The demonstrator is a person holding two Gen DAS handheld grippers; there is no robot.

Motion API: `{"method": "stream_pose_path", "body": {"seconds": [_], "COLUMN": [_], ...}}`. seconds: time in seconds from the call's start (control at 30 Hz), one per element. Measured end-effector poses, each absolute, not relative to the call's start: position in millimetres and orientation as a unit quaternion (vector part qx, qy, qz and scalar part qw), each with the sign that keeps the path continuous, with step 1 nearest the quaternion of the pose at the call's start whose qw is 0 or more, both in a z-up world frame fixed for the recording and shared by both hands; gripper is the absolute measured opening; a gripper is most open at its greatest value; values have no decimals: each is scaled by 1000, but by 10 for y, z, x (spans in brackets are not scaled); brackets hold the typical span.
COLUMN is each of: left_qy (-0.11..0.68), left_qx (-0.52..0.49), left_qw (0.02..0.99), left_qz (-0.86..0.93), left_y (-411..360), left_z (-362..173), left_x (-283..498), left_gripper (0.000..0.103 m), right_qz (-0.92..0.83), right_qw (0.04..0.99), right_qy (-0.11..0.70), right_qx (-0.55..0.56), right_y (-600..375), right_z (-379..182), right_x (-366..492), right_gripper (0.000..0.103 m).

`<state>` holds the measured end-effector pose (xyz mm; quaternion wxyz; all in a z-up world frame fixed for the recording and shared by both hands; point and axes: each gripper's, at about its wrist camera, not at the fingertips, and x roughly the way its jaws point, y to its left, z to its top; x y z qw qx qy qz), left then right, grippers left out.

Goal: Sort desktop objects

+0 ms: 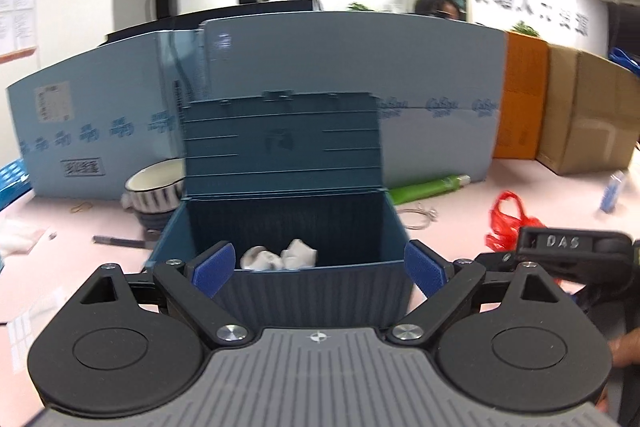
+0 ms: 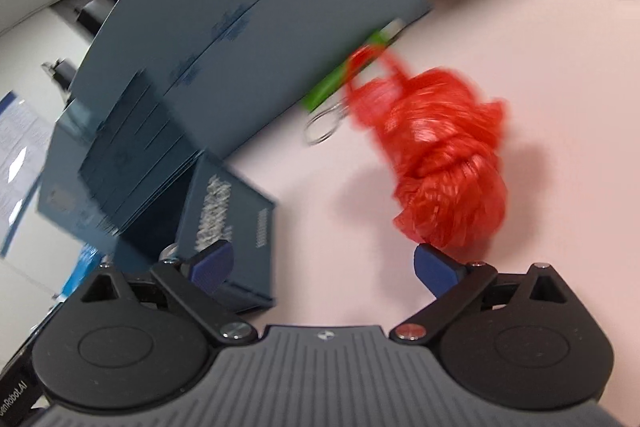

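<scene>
A dark blue storage box [image 1: 320, 283] stands open, lid up, right in front of my left gripper [image 1: 320, 265], which is open and empty with its pads on either side of the near wall. Crumpled white paper [image 1: 280, 257] lies inside. A crumpled red plastic bag [image 2: 444, 163] lies on the pink desk just ahead and right of my right gripper [image 2: 324, 267], which is open and empty. The bag also shows in the left wrist view [image 1: 506, 223], and the box in the right wrist view [image 2: 224, 211].
A striped bowl [image 1: 154, 189], a pen [image 1: 118, 241] and a rubber band [image 1: 82, 206] lie left of the box. A green roll [image 1: 428, 187] and metal rings [image 1: 420, 217] lie right of it. Blue panels [image 1: 360, 87], orange [image 1: 522, 99] and cardboard boxes [image 1: 592, 115] stand behind.
</scene>
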<state>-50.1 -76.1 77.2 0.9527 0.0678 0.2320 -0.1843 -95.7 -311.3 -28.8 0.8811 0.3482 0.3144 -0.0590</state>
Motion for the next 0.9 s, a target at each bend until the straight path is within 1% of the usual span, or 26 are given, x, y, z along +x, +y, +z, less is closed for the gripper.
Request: {"method": "stream_pose_path", "body": {"seconds": [0.13,0.33,0.43,0.47,0.6,0.63,0.73,0.8,0.9], "left_qy": [237,241,252,254,251,248,247,249,252], "left_qx": [67,74,84,92,122,125,125,119,113], "left_qw": [946,933,920,916,908,909,914,917,922], "left_qz": [-211,-259,-289,-297,-312,-311,-297,-287,-270], "left_y": [-927,-1216,-1380,-1436,-1566,-1573,-1542,-1501,-1452], "left_z": [740,669,615,593,530,528,527,529,545], "left_x": [-507,-551,-574,-591,-659,-669,-665,-641,-598], "left_gripper": [91,91,91,91,91,91,91,91,91], "right_qz": [-117,-175,-202,-204,-145,-142,-194,-195,-151], "right_qw": [883,878,881,884,891,897,926,931,936], "right_qy": [296,282,280,280,260,253,226,247,272], "right_qx": [346,345,323,314,342,334,232,183,162], "right_y": [-3359,-3672,-3713,-3717,-3734,-3714,-3661,-3681,-3675], "right_z": [-272,-272,-247,-234,-232,-201,33,95,45], "right_x": [-1115,-1298,-1369,-1388,-1410,-1404,-1309,-1101,-830], "right_gripper": [101,101,101,102,102,102,103,103,103]}}
